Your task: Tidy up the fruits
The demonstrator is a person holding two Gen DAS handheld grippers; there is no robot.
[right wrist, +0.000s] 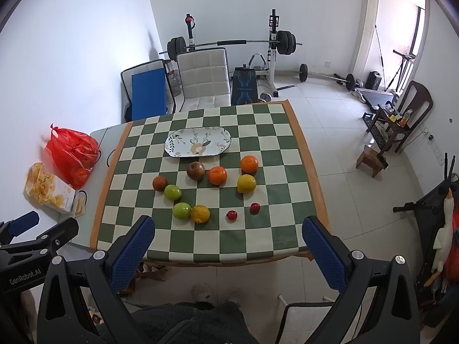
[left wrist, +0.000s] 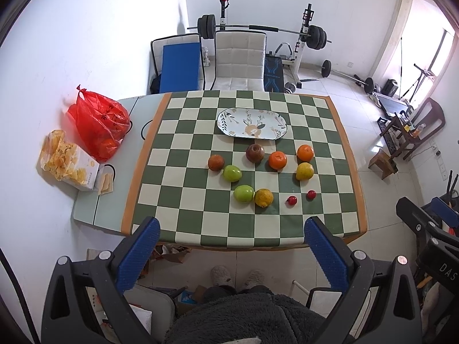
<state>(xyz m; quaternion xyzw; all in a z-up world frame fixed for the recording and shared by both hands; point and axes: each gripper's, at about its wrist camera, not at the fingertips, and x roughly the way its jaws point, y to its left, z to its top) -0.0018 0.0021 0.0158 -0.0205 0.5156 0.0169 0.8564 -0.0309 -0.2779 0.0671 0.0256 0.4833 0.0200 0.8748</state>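
Several fruits lie loose on the green checked tablecloth: a dark red apple, two oranges, two green apples, yellow citrus fruits and two small red fruits. An oval floral plate sits empty behind them; it also shows in the right wrist view. My left gripper is open and empty, held high before the table's near edge. My right gripper is open and empty too, likewise above the near edge.
A red plastic bag and a box with a bag of chips sit on the bare left part of the table. A white chair stands behind the table. Gym gear lines the back wall. A wooden chair stands at right.
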